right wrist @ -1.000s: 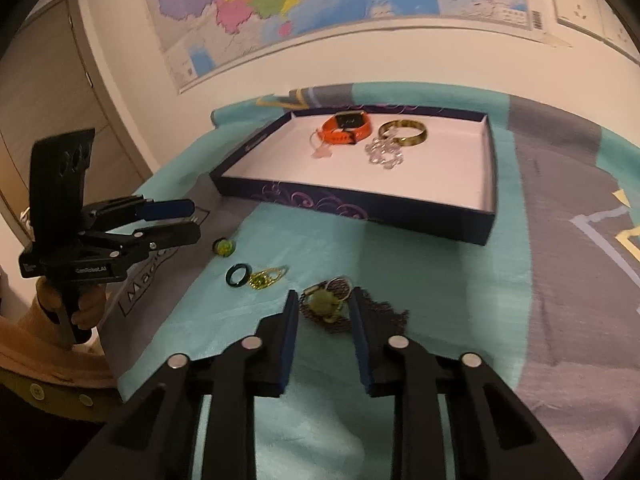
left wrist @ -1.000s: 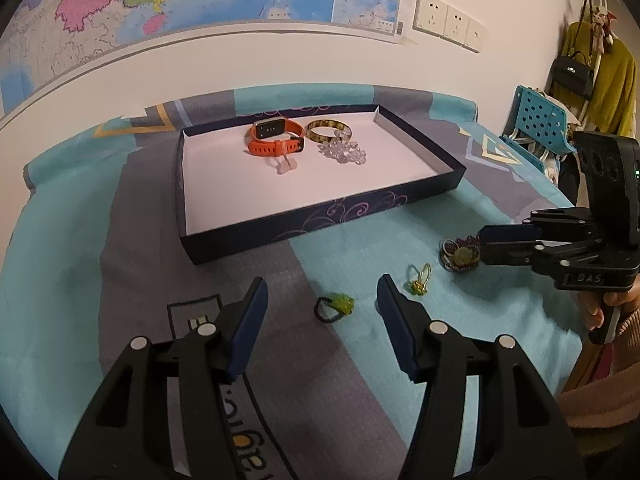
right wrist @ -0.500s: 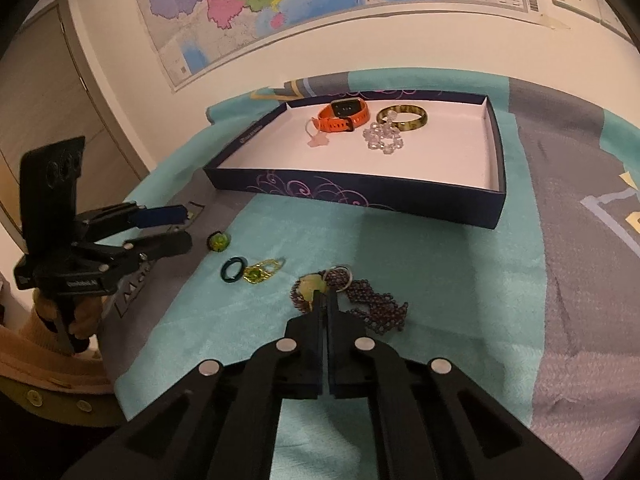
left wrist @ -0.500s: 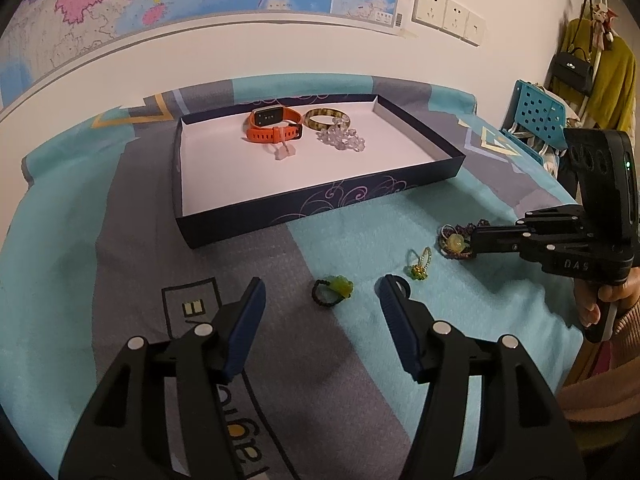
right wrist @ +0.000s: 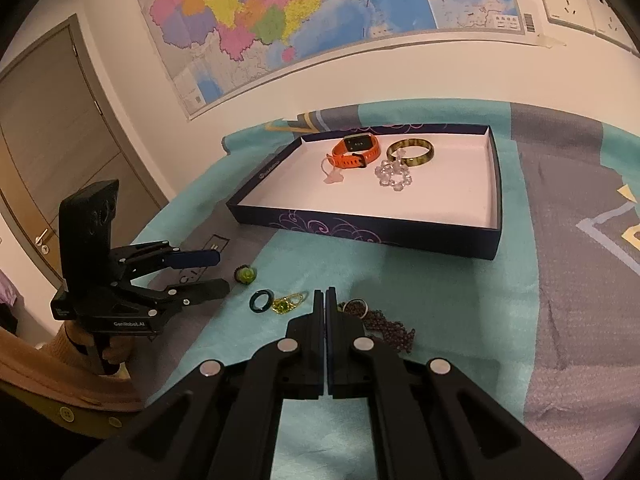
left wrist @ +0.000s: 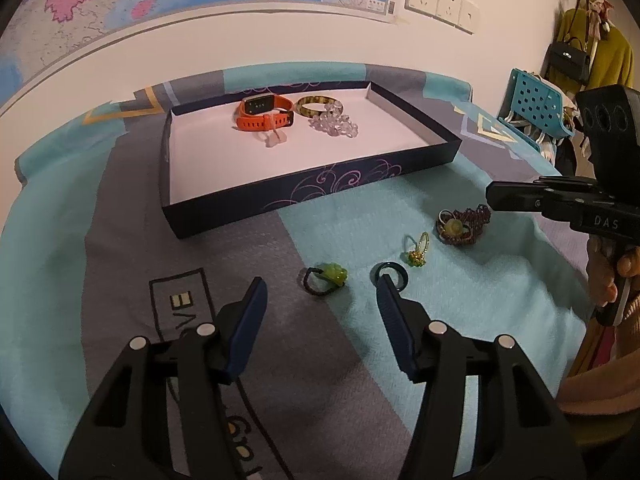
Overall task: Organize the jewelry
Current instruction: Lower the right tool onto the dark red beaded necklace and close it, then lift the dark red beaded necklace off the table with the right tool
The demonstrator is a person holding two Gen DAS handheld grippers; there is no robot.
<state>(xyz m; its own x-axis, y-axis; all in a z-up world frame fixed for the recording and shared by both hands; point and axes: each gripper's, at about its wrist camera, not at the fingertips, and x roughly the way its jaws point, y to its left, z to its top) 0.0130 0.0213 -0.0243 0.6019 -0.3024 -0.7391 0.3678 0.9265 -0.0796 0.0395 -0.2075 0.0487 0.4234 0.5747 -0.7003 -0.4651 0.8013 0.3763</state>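
Left hand-held gripper (left wrist: 320, 300): we see it held low and level over the cloth-covered desk (left wrist: 120, 248), its fingers pointing toward the tray; a hand grips its handle in the right wrist view.
Right hand-held gripper (right wrist: 325, 300): it reaches in from the right side of the left one, level above the cloth, with a hand (left wrist: 612, 276) round its handle.
Tray (left wrist: 320, 188): a dark, shallow tray with a white floor lies ahead of both tools, well beyond the loose pieces.
Inside the tray: an orange watch (left wrist: 264, 114), a mottled bangle (left wrist: 316, 105), a clear bead bracelet (left wrist: 334, 125) and a small pale charm (left wrist: 275, 141), grouped near the far wall.
Between the left fingers: a green-stone ring (left wrist: 326, 279) lies on the cloth just ahead of the tips, not touched.
By the left tool's right finger: a dark ring (left wrist: 394, 274) sits right at its tip; a small gold and green charm (left wrist: 418, 248) lies just beyond.
Under the right tool: a dark bead bracelet with a green stone (left wrist: 460, 226) lies just below and ahead of its tips; we cannot tell whether they touch it.
Left grip: spread wide, holding nothing.
Right grip: fingers pressed together with no gap; we see nothing between them.
Backdrop: a wall map (right wrist: 320, 20) and sockets (left wrist: 440, 2) behind the tray.
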